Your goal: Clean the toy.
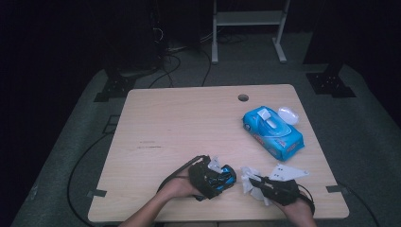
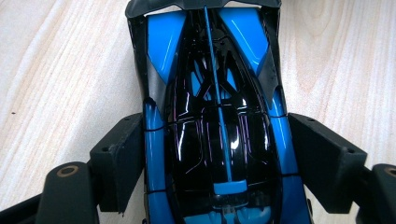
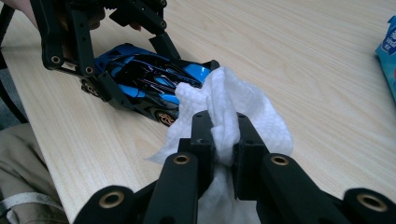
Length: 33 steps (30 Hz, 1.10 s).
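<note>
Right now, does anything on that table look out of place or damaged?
Nothing stands out. The left gripper clamps a blue toy car by its sides, intact. The right gripper pinches a white wipe against the car's end. The wipe pack lies with its lid open.

in the left gripper view, the blue and black toy car [image 2: 219,121] runs off the bottom edge, so one end is cut off, and the jaws cover the middle of both its sides. in the right gripper view, the white wipe [image 3: 233,109] hides one end of the car, and the left gripper [image 3: 135,70] covers part of its far side. the wipe's lower part disappears behind the right gripper [image 3: 223,135]. at the right edge, a blue wipes packet [image 3: 388,56] shows as a sliver. in the high view, the packet's print is too small to read.
</note>
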Each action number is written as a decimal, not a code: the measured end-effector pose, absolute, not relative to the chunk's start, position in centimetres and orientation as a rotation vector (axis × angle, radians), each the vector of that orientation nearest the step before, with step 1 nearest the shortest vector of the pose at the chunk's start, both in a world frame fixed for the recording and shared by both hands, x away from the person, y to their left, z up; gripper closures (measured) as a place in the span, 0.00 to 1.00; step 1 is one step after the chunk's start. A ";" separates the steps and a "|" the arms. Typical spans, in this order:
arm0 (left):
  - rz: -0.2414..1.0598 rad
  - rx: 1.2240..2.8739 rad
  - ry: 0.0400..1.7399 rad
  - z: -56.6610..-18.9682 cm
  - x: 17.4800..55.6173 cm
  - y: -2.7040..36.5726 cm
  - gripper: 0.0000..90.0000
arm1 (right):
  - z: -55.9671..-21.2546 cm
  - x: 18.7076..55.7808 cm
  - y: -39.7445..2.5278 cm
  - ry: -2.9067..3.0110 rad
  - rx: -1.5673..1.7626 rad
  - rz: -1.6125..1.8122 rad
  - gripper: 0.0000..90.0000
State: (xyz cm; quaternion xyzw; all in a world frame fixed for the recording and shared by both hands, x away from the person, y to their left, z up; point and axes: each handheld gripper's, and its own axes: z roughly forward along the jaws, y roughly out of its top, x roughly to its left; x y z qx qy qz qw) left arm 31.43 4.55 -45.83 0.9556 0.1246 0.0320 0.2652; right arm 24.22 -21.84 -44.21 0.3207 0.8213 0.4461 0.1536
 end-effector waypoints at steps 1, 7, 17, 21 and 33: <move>0.095 2.578 0.334 -45.8 31.4 4.6 0.26 | -44.2 24.2 -21.9 2.354 0.922 1.281 0.90; 0.073 2.559 0.313 -45.6 31.6 4.8 0.30 | -44.4 24.3 -22.0 2.356 0.942 1.280 0.90; 0.066 2.524 0.320 -45.2 31.9 5.0 0.31 | -44.6 24.3 -22.2 2.351 0.947 1.282 0.90; 0.080 2.537 0.307 -44.9 32.0 4.9 0.31 | -44.6 24.3 -22.2 2.351 0.946 1.282 0.90; 0.059 2.612 0.278 -45.3 32.3 4.7 0.30 | -44.7 24.4 -22.1 2.366 0.947 1.277 0.89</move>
